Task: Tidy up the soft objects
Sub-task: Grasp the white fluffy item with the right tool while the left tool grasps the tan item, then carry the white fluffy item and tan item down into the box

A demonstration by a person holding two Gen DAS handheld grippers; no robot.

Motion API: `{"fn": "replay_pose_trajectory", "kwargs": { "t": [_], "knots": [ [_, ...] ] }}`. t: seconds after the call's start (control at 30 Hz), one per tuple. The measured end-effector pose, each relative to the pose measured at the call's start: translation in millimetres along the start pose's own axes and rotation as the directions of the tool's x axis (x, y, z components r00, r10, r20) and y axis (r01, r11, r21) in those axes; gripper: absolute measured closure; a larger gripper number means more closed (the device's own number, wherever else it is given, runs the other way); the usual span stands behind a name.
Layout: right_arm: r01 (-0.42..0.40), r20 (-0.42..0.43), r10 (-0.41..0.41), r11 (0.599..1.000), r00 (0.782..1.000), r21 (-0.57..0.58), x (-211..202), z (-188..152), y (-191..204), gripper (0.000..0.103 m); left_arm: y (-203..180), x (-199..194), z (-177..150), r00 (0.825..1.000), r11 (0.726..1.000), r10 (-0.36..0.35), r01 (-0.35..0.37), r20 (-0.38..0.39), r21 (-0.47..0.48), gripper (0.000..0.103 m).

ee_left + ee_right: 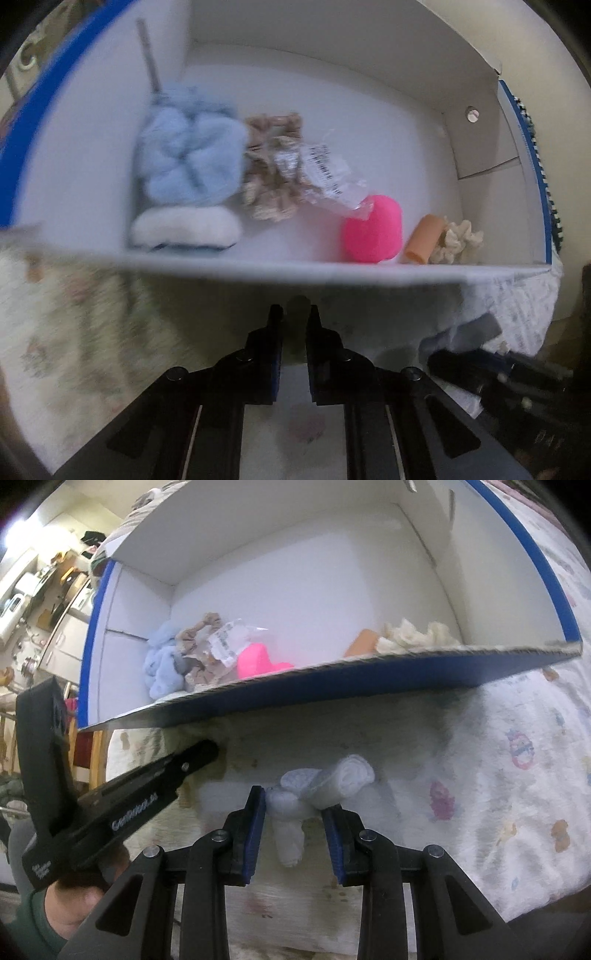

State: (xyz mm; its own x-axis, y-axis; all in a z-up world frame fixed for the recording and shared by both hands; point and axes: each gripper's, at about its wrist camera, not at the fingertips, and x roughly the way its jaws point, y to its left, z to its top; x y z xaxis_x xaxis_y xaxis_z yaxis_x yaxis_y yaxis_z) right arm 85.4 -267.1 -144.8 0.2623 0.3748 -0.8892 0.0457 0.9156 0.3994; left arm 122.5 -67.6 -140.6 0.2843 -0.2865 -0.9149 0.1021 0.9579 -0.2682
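A white box with blue edges lies on a patterned quilt. It holds a light blue fluffy cloth, a beige scrunchie in clear wrap, a pink sponge, an orange tube and a cream scrunchie. My left gripper is nearly shut and empty, just outside the box's near wall. My right gripper is open around a white rolled sock bundle lying on the quilt.
The quilt with small cartoon prints covers the surface around the box. My left gripper's body reaches in at the left of the right wrist view. Kitchen shelves and clutter stand far left.
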Motion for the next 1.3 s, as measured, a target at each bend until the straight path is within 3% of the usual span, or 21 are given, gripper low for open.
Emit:
{"fn": "replay_pose_trajectory", "kwargs": {
  "t": [0.23, 0.4, 0.6, 0.7, 0.97, 1.3],
  "knots": [
    [-0.038, 0.014, 0.038, 0.999, 0.999, -0.029, -8, -2, 12, 0.07, 8, -37, -18, 0.993, 0.993, 0.115, -0.116, 0.04, 0.017, 0.092],
    [-0.023, 0.042, 0.027, 0.996, 0.999, -0.086, -15, -3, 30, 0.07, 20, -62, -35, 0.987, 0.989, 0.145, -0.143, 0.068, -0.023, 0.092],
    [-0.032, 0.101, 0.045, 0.991, 0.994, -0.132, -43, -7, 39, 0.07, 5, -83, -50, 0.977, 0.983, 0.184, -0.18, 0.11, -0.039, 0.092],
    [-0.032, 0.142, 0.054, 0.988, 0.988, -0.152, -60, -4, 44, 0.07, -6, -108, -49, 0.966, 0.981, 0.193, -0.193, 0.17, -0.014, 0.092],
    [-0.021, 0.225, 0.061, 0.984, 0.972, -0.178, -92, 29, 56, 0.07, -30, -148, -8, 0.944, 0.982, 0.167, -0.185, 0.284, 0.038, 0.092],
    [0.027, 0.272, 0.019, 0.986, 0.962, -0.163, -94, 82, 47, 0.07, -46, -147, 60, 0.928, 0.974, 0.158, -0.204, 0.339, 0.104, 0.092]
  ]
}}
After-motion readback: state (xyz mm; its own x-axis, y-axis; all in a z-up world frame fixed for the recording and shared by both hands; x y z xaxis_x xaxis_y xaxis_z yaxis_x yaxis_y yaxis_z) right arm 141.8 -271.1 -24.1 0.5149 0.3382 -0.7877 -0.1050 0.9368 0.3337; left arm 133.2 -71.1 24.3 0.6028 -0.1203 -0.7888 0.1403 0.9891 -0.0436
